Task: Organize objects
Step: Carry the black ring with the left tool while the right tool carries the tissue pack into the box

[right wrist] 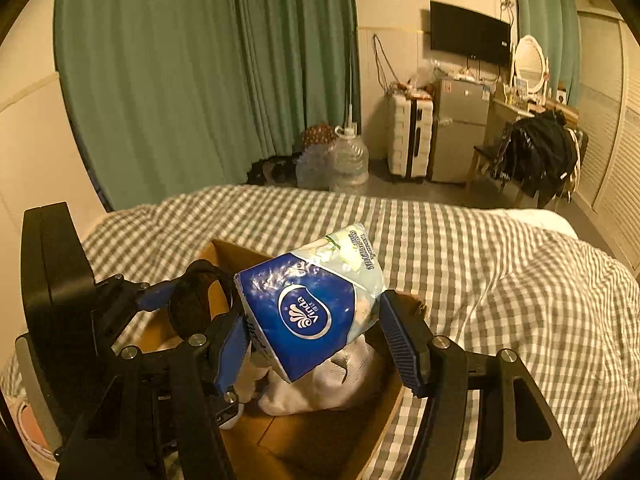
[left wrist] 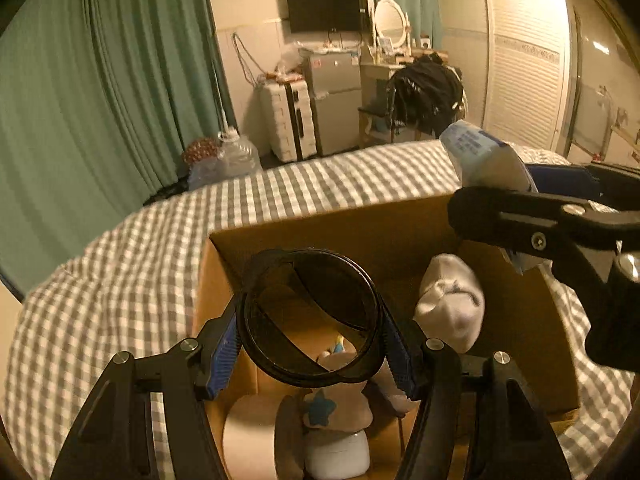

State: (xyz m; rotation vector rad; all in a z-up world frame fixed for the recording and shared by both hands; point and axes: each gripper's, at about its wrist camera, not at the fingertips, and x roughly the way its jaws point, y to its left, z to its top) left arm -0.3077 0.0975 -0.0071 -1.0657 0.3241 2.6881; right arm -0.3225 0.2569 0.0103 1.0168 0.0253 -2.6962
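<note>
An open cardboard box (left wrist: 400,220) sits on the checked bed. My left gripper (left wrist: 310,354) is shut on a black round ring-shaped holder (left wrist: 308,316) and holds it above the box; the holder also shows in the right wrist view (right wrist: 198,304). My right gripper (right wrist: 316,338) is shut on a blue and white Vinda tissue pack (right wrist: 312,300), held over the box (right wrist: 228,252); the pack shows at the right of the left wrist view (left wrist: 484,160). Inside the box lie a white sock (left wrist: 450,300), a plush toy with a blue star (left wrist: 334,408), a white paper roll (left wrist: 248,436) and a small white case (left wrist: 338,454).
The grey and white checked bedcover (right wrist: 500,280) spreads around the box. Beyond the bed are green curtains (right wrist: 180,80), water jugs (right wrist: 348,156), a white suitcase (right wrist: 408,136), a small fridge (right wrist: 458,128) and a chair with dark clothes (right wrist: 536,152).
</note>
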